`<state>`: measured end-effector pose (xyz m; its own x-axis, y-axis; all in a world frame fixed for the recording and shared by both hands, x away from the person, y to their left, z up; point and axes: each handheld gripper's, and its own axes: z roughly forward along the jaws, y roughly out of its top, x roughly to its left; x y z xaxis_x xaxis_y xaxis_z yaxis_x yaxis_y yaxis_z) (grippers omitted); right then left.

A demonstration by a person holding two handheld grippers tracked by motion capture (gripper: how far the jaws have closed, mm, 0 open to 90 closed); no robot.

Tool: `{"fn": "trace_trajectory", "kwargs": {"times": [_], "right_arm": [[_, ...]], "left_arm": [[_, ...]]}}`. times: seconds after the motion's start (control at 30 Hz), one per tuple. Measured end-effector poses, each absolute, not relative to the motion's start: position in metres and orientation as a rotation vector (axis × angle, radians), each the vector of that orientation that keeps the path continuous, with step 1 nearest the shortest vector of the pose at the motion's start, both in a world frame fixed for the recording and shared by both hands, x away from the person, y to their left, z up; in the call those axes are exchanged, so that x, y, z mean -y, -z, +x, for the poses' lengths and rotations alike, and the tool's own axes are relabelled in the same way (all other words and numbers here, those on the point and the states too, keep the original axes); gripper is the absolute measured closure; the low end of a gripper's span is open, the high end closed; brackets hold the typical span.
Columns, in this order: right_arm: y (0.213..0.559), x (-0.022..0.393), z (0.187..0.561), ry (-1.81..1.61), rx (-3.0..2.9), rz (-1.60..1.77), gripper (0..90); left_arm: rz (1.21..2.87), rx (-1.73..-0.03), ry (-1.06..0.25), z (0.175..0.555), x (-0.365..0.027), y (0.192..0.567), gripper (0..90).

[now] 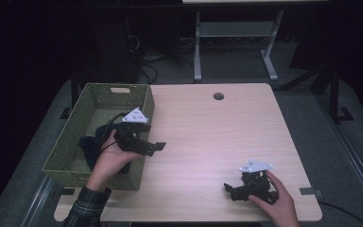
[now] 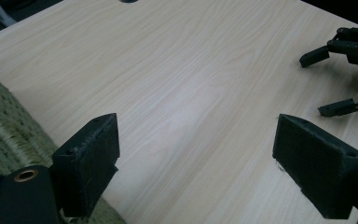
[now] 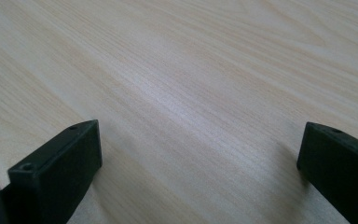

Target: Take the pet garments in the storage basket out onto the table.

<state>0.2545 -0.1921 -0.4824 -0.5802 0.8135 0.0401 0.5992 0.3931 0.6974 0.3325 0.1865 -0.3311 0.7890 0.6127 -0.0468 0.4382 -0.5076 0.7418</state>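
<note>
High view: the left gripper is held above the right rim of a green woven basket containing a dark cloth, while the right gripper rests low on the wooden table near its front right. Left gripper view: jaws spread wide over bare tabletop, basket edge at lower left. Right gripper view: jaws likewise wide apart, nothing between them.

Green woven basket at table's left edge, dark cloth inside.
</note>
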Motion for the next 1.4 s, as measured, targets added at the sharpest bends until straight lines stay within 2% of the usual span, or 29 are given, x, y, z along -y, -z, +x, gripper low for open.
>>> {"fn": "trace_trajectory", "kwargs": {"times": [1.4], "right_arm": [[0.482, 0.192, 0.254, -0.983, -2.348, 1.234, 0.0]], "left_arm": [[2.108, -0.962, -0.455, 0.349, -0.278, 0.329, 14.2]]}}
